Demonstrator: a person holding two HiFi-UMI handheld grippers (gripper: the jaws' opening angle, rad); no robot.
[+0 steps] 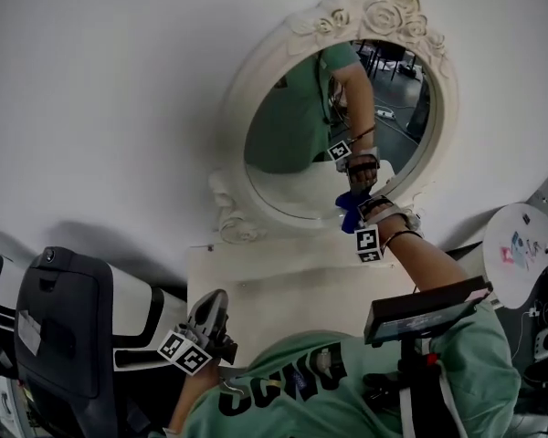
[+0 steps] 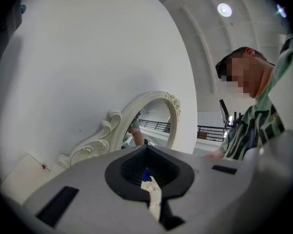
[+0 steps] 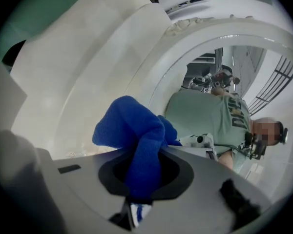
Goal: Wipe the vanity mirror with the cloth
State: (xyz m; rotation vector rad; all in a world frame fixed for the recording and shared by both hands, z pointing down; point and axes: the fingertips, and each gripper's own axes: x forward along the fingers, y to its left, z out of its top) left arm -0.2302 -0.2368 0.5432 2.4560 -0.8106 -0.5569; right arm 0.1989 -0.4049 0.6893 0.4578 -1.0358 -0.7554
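**Vanity mirror gets the cloth at its lower edge**

The vanity mirror, an oval glass in a carved white frame, stands at the back of a white tabletop against the wall. The right gripper is pinching a bunched blue cloth. The right gripper view shows the fabric wedged between the jaws and bulging out in front of them. From the head view, the wad meets its own reflection low on the right side of the glass, so it appears to be touching the surface just above the frame.

The left gripper hangs low at the near left, well apart from the mirror. Its jaws look pressed together with nothing between them.

The step in hand seems to be the wiping stroke itself. To do it well, the person would press only the soft bulge of cloth to the glass, never the hard jaw tips. The passes should overlap across the oval, and the pressure should stay light because the mirror is free-standing and could rock. The carved rim could also snag the fabric.
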